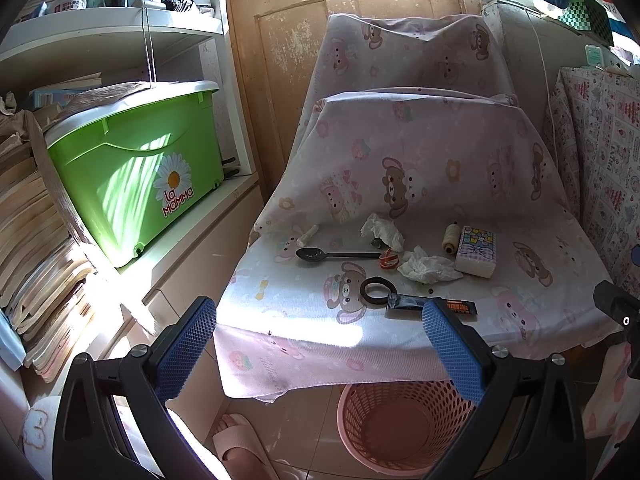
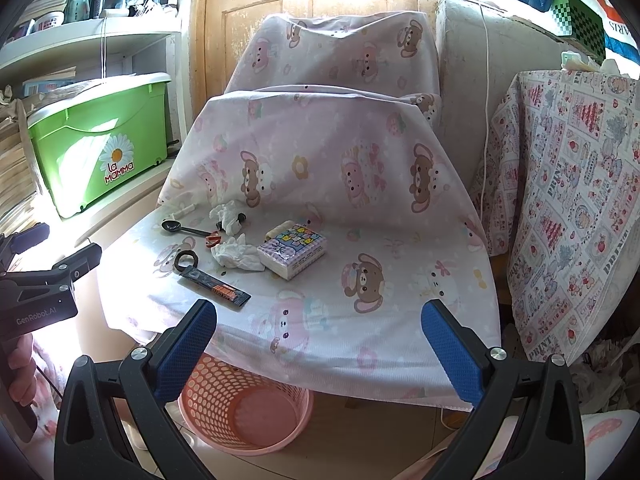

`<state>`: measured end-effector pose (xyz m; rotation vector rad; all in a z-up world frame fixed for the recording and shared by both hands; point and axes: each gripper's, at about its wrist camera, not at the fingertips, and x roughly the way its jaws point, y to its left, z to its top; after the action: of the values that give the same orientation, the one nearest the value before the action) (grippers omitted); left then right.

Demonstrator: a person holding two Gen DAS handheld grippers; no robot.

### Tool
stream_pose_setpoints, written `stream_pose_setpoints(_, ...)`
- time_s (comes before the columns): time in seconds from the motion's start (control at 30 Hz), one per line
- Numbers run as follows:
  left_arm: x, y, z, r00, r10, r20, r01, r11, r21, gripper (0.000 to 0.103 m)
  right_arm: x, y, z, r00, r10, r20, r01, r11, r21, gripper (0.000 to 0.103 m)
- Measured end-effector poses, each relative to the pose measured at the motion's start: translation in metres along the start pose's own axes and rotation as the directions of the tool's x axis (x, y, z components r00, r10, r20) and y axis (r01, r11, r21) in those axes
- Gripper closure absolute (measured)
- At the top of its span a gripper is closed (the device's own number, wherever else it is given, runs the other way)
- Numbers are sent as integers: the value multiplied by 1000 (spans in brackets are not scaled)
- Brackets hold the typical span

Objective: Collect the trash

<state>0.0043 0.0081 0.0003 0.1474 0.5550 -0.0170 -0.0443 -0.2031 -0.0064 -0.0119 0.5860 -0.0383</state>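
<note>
On the pink bear-print cloth point(image 1: 304, 316) lie two crumpled white tissues point(image 1: 426, 266) point(image 1: 382, 230), a black snack wrapper point(image 1: 432, 306), and a red-white scrap point(image 1: 389, 259). They also show in the right wrist view: tissues point(image 2: 238, 255) point(image 2: 228, 212), wrapper point(image 2: 216, 282), scrap point(image 2: 212, 239). A pink mesh bin point(image 1: 400, 426) point(image 2: 244, 412) stands on the floor under the front edge. My left gripper point(image 1: 320, 316) is open and empty before the cloth edge, near the wrapper. My right gripper point(image 2: 319, 318) is open and empty over the front right of the cloth.
A black spoon point(image 1: 336, 255), black ring point(image 1: 376, 290), thread spool point(image 1: 451, 237), tissue pack point(image 1: 478, 251) and small white tube point(image 1: 308, 235) lie on the cloth. A green storage box point(image 1: 136, 168) and stacked books point(image 1: 32, 240) stand left. A patterned cloth-covered stand point(image 2: 568, 208) is right.
</note>
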Motion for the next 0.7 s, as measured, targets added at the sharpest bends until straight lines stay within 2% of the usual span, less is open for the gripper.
stream_pose_setpoints(0.7, -1, 0, -1, 1000, 1, -3, -1, 1000, 4, 1, 3, -1, -1, 1000, -1, -14, 1, 1000, 11, 0)
